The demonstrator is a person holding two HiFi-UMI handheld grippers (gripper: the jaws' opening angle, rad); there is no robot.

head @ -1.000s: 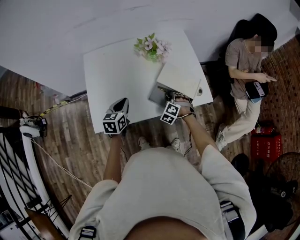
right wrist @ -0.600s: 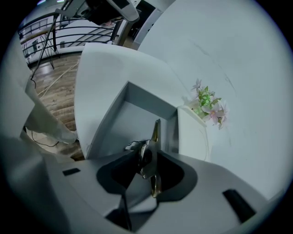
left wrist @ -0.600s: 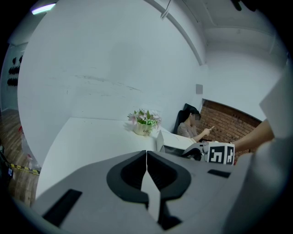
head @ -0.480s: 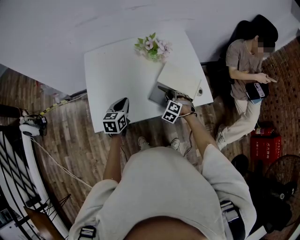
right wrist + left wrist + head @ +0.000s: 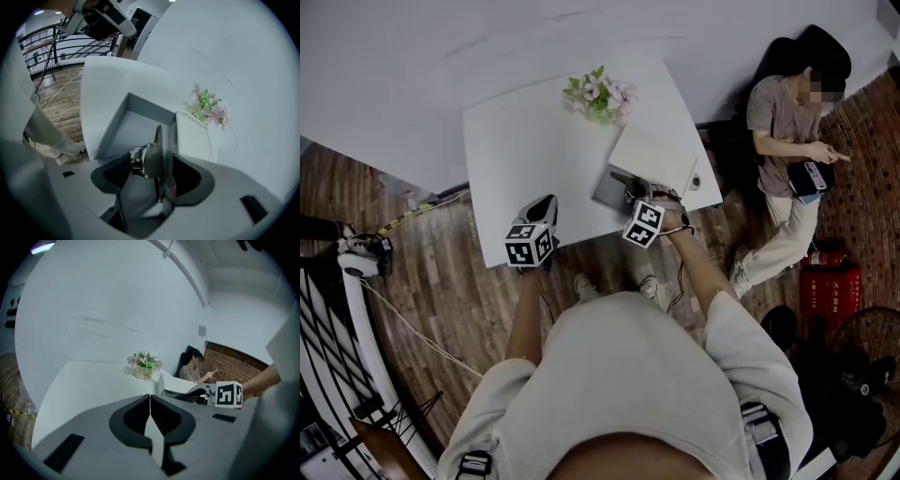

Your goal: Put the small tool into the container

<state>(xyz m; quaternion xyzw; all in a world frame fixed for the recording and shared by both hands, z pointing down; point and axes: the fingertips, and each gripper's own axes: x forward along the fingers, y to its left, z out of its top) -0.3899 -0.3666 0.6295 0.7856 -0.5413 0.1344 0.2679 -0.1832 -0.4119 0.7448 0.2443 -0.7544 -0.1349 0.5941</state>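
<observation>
The right gripper's (image 5: 633,192) jaws have just been opening and stand released, and the tool (image 5: 149,161) is seen between them, over the open container (image 5: 607,190) at the surface's (image 5: 525,159) near right edge. The left gripper's (image 5: 546,202) jaws are clenched on nothing at the near edge. Open room is left across the surface's left and middle. Flowers (image 5: 598,94) are set at the far edge.

One table (image 5: 516,159), one container (image 5: 147,107), one flower pot (image 5: 598,97), one small tool (image 5: 151,161), two tongs (image 5: 546,202) (image 5: 637,190), two people (image 5: 619,375) (image 5: 787,122).

Place: office-like room | white table (image 5: 516,150), flower pot (image 5: 598,97) | brick wall (image 5: 234,363), wood floor (image 5: 441,281) (seated person (image 5: 787,141) nearby)
</observation>
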